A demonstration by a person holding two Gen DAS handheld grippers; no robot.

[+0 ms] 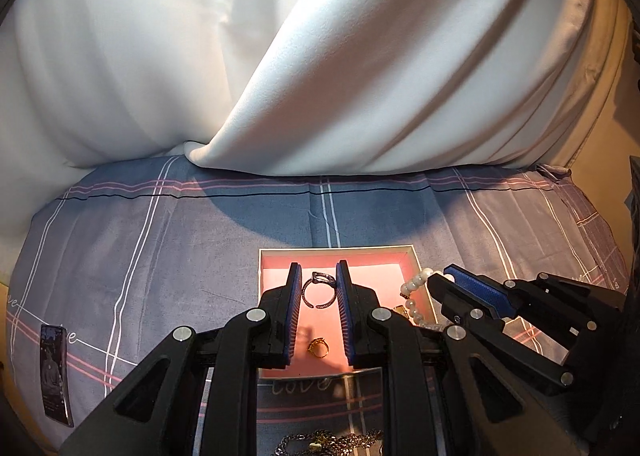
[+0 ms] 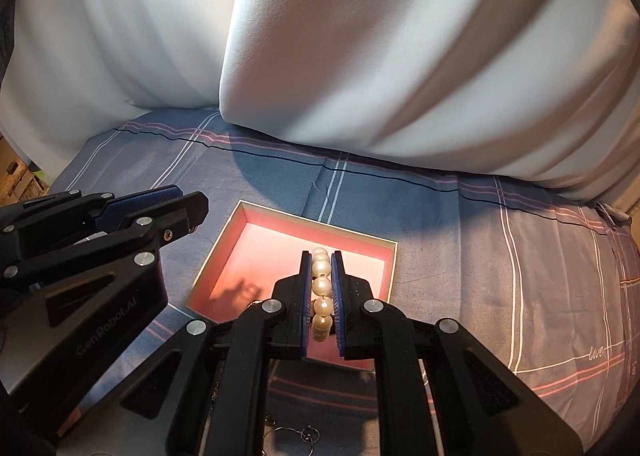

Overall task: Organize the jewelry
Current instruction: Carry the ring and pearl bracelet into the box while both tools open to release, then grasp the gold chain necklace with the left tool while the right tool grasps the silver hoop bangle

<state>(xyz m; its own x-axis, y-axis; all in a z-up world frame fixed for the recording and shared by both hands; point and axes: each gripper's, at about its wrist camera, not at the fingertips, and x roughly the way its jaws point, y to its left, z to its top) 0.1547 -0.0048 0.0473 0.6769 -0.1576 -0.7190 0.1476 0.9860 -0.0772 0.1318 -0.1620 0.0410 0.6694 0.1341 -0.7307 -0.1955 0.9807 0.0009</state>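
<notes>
**Jewelry held over the pink-lined box on the bed**

Jewelry is being carried by both grippers above an open box [image 1: 414, 256] with a pink lining and pale rim, which sits on a blue-grey plaid bedsheet [image 1: 160, 248]. The left gripper [image 1: 319, 280] has its jaws pinching a silver open-band ring [image 1: 320, 290] set with small stones, the ring hanging between the blue pads over the box's interior. Below it, on the pink floor of the box, lies a small gold ring [image 1: 318, 347]. The right gripper [image 2: 321, 272] has its jaws pinching a pearl bracelet [image 2: 322, 286], the beads lined up in a row between the pads, over the box's near right part; in the left wrist view the strand droops from that gripper across the box's right rim. A tangle of gold and silver chains [image 1: 332, 442] lies on the sheet nearer than the box. A dark phone [image 1: 54, 372] rests on the sheet well to the left. White bedding [image 1: 320, 56] is heaped behind.
</notes>
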